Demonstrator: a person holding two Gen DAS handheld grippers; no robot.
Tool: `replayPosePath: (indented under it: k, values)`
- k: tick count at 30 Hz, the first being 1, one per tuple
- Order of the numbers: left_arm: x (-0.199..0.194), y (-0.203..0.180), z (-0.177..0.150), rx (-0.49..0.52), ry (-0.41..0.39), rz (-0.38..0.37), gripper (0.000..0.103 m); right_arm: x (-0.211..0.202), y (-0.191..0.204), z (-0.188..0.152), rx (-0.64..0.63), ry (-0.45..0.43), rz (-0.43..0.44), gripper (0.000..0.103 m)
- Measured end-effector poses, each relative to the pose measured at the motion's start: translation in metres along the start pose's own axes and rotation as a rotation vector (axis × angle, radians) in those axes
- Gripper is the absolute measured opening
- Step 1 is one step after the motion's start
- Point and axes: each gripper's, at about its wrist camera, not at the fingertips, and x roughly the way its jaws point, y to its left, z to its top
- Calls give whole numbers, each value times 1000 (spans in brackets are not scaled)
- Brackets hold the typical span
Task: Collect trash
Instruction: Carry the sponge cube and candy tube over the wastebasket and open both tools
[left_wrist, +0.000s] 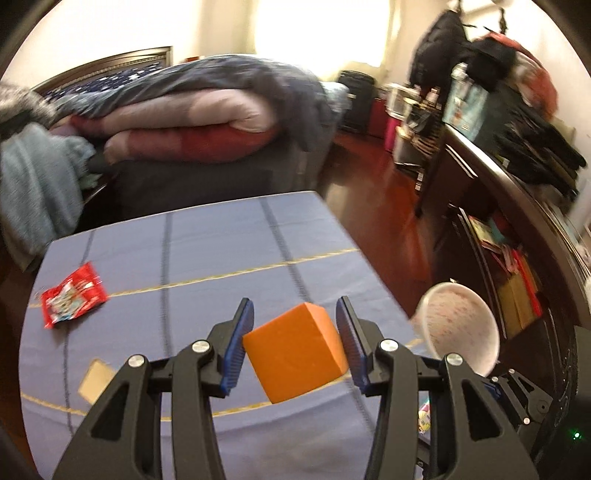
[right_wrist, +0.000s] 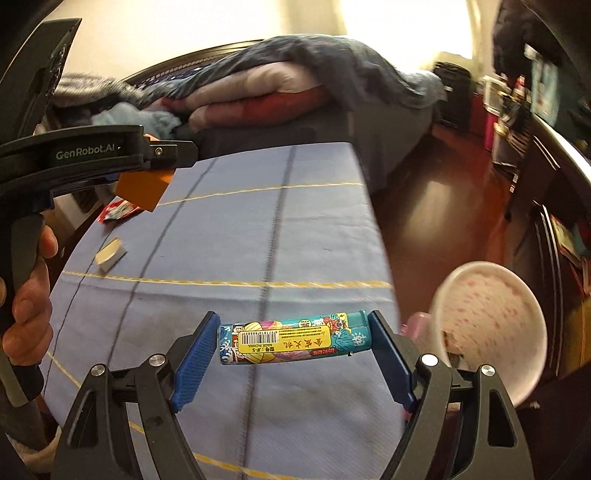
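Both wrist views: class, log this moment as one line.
left gripper: shut on orange block | right gripper: shut on lighter | bin: nearby | red wrapper: on table

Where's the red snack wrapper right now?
Left wrist view: the red snack wrapper lies far left on the blue tablecloth, beyond the small tan block.

The tablecloth (left_wrist: 207, 258) is lavender-blue, crossed by dark and yellow lines. An orange block (left_wrist: 295, 347) sits between blue ribbed pads (left_wrist: 236, 350), and a red wrapper (left_wrist: 72, 295) bears small printed figures. The lighter (right_wrist: 295, 341) is teal with a yellow barcode label, and the white bin (right_wrist: 491, 325) seems speckled pink, though blurred.
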Motion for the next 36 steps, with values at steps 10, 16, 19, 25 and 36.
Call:
replayPosePath:
  k: [10, 16, 19, 25, 36]
  values:
    - [20, -90, 4, 155, 12, -117, 47, -27, -67, -21, 148, -48, -87, 80]
    - [31, -134, 6, 233, 19, -171, 47, -39, -100, -30, 213, -68, -147, 80]
    - [39, -156, 9, 272, 19, -194, 47, -43, -117, -36, 254, -76, -176, 80]
    - [57, -199, 11, 355, 20, -223, 47, -50, -149, -48, 320, -88, -254, 80]
    - [114, -263, 3, 435, 100, -279, 47, -35, -208, -57, 443, -84, -372, 80]
